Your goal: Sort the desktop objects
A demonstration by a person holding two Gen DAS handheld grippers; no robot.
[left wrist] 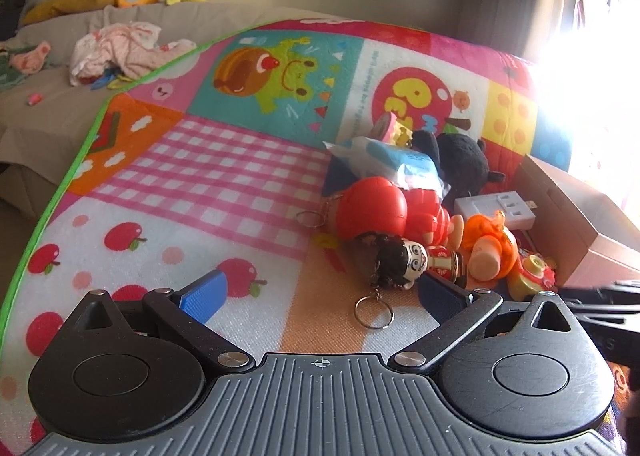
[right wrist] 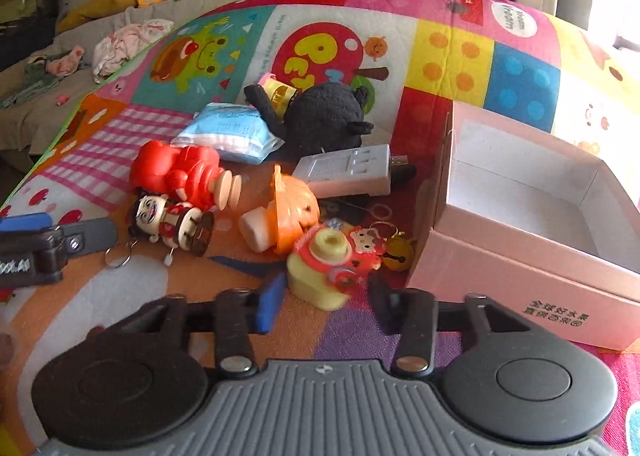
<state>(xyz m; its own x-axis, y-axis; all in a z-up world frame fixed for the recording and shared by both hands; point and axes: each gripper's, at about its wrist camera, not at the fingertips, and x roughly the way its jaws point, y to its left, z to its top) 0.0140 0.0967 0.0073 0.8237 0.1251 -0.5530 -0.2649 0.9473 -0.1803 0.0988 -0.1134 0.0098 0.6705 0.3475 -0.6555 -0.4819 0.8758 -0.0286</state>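
Daylit and bright, with blown-out white glare at the upper right of both frames, washing over the mat (left wrist: pixel 248 175) edge there. Soft shadows beside the toys, falling toward the left. Strong fisheye bending at the borders. Motion blur on the right gripper (right wrist: pixel 324 306) fingers and the yellow toy (right wrist: pixel 320 276) at lower centre

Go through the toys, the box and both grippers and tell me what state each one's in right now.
Pink cardboard box: open, empty.
Red plastic figure: lying on its side.
Orange plastic figure: tipped over.
Black-haired keychain doll: lying down.
Yellow toy camera: between right gripper fingers, contact unclear.
Left gripper: open, empty.
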